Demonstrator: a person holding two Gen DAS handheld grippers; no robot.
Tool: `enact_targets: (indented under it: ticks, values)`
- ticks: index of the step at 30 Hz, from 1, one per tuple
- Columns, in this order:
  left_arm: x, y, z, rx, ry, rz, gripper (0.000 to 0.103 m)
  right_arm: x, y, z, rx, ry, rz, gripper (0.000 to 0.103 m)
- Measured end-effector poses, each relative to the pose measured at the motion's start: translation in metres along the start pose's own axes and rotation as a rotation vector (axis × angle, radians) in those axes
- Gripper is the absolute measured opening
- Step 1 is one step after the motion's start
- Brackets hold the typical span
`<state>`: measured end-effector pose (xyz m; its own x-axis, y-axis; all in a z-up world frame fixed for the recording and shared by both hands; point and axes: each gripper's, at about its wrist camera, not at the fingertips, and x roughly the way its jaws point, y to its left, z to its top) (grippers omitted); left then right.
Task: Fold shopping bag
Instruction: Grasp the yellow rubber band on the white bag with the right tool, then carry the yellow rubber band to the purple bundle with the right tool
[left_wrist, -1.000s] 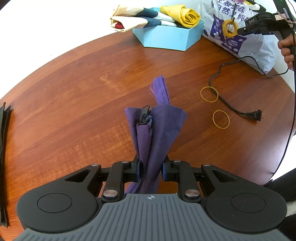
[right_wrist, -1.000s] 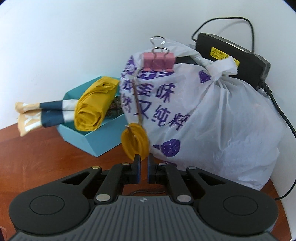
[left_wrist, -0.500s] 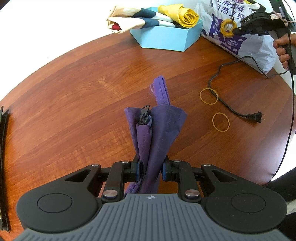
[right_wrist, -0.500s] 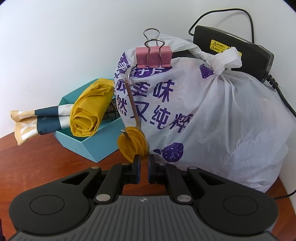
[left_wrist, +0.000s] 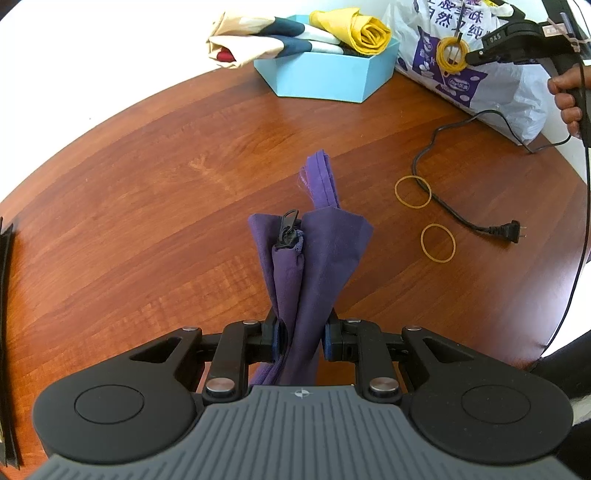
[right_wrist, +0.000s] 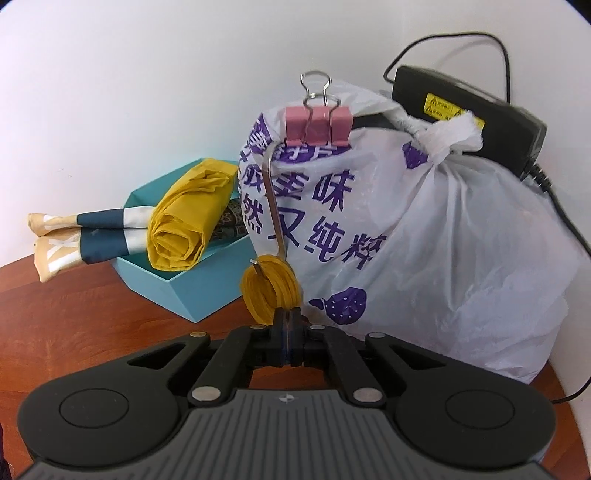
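Two pairs of tongs are at work over a round wooden surface (left_wrist: 147, 206). The left tongs (left_wrist: 301, 339) are clamped narrowly on a folded purple shopping bag (left_wrist: 310, 254), which lies bunched into a long strip near the middle of the surface. Its long axis runs straight away from the left tongs, with the handle loop (left_wrist: 321, 177) pointing toward the far edge and a black zipper pull (left_wrist: 288, 232) sitting on top near the wider folded end. The right tongs (right_wrist: 286, 325) have their jaws pressed together on the lower edge of a bunch of yellow rubber bands (right_wrist: 269, 291); the bunch hangs from a metal hook (right_wrist: 275, 218) fixed under a pink binder clip (right_wrist: 317, 125) on a tied white plastic bag (right_wrist: 443, 258). A black power brick (right_wrist: 469, 110) sits behind that bag. To its left a blue box (left_wrist: 325, 74) holds a rolled yellow bag (left_wrist: 354, 31). Two loose rubber bands (left_wrist: 413, 191) lie on the wood beside a black cord (left_wrist: 461, 218), to the right of the purple bag and apart from it.
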<state>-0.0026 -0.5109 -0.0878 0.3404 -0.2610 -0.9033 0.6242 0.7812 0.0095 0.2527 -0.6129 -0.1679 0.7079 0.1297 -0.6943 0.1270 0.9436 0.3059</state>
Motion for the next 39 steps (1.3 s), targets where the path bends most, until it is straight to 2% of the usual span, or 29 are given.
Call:
enact_targets:
  ticks: [9, 19, 26, 39]
  values:
    - [-0.002, 0.001, 0.000, 0.005, -0.025, -0.012, 0.022, -0.025, 0.005, 0.003, -0.056, -0.045, -0.006, 0.000]
    - [-0.011, -0.005, 0.000, 0.049, -0.089, -0.013, 0.018, -0.052, 0.032, 0.015, -0.175, -0.103, 0.047, 0.000]
    - [-0.012, -0.006, -0.003, 0.079, -0.111, -0.001, 0.017, -0.069, 0.067, 0.006, -0.231, -0.030, 0.206, 0.000]
    - [-0.010, 0.019, -0.015, -0.015, -0.108, -0.008, 0.017, -0.111, 0.183, -0.049, -0.415, 0.161, 0.554, 0.000]
